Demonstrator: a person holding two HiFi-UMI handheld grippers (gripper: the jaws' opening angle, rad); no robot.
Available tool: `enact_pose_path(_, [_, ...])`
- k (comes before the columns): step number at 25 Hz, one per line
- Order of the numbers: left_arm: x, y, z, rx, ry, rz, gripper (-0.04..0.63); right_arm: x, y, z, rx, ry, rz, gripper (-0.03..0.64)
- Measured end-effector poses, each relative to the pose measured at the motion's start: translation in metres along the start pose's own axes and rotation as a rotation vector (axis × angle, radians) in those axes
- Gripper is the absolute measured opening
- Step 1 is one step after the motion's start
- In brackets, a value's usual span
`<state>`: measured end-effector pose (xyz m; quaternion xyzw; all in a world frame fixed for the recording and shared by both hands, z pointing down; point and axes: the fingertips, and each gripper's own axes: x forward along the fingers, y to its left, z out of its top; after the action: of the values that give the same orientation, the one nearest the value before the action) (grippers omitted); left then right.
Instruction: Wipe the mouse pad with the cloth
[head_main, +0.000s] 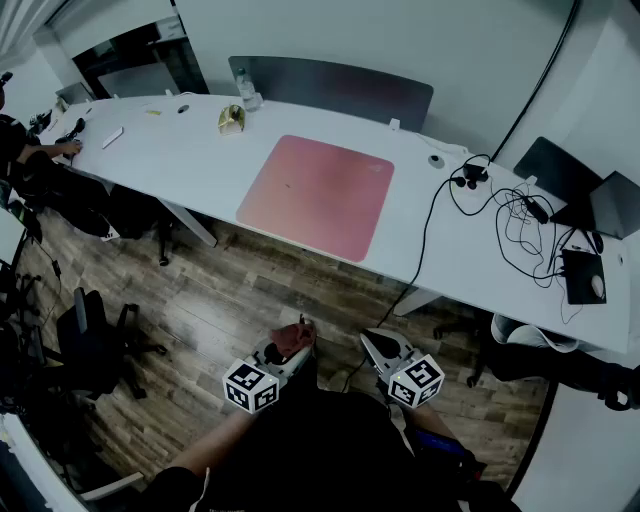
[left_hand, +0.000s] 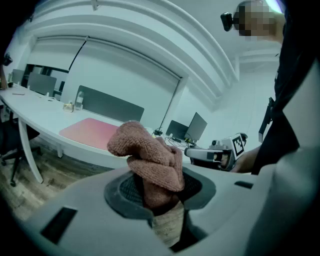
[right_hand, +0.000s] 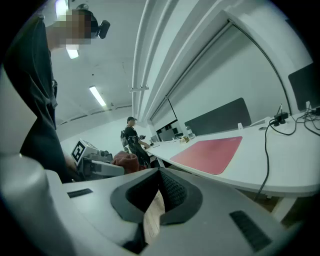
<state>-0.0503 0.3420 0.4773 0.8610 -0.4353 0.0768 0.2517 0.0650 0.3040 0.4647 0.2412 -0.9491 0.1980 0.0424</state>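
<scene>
The pink mouse pad (head_main: 318, 195) lies flat in the middle of a long white table (head_main: 180, 170). It also shows in the left gripper view (left_hand: 90, 131) and the right gripper view (right_hand: 210, 152). My left gripper (head_main: 297, 335) is shut on a reddish-brown cloth (left_hand: 150, 160), which bunches up above the jaws. My right gripper (head_main: 372, 343) is shut with nothing in it (right_hand: 160, 187). Both grippers hang close to my body over the wooden floor, well short of the table's near edge.
Black cables (head_main: 500, 210) sprawl over the table's right part, beside a laptop (head_main: 585, 190) and a dark pad with a mouse (head_main: 583, 275). A small yellowish object (head_main: 231, 120) and a bottle (head_main: 245, 92) sit at the back. Office chairs (head_main: 90, 330) stand at left.
</scene>
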Motion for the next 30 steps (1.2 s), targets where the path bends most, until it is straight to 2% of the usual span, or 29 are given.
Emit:
enact_pose_path(12, [-0.003, -0.017, 0.005, 0.033, -0.007, 0.011, 0.138, -0.018, 0.003, 0.002, -0.010, -0.035, 0.005, 0.023])
enact_pose_path(19, [0.007, -0.019, 0.012, 0.047, 0.007, 0.010, 0.138, -0.026, -0.016, 0.010, 0.038, -0.089, -0.037, 0.023])
enact_pose_path(30, [0.044, -0.012, 0.027, 0.065, 0.025, -0.024, 0.138, -0.027, -0.052, 0.019, 0.002, -0.082, -0.118, 0.023])
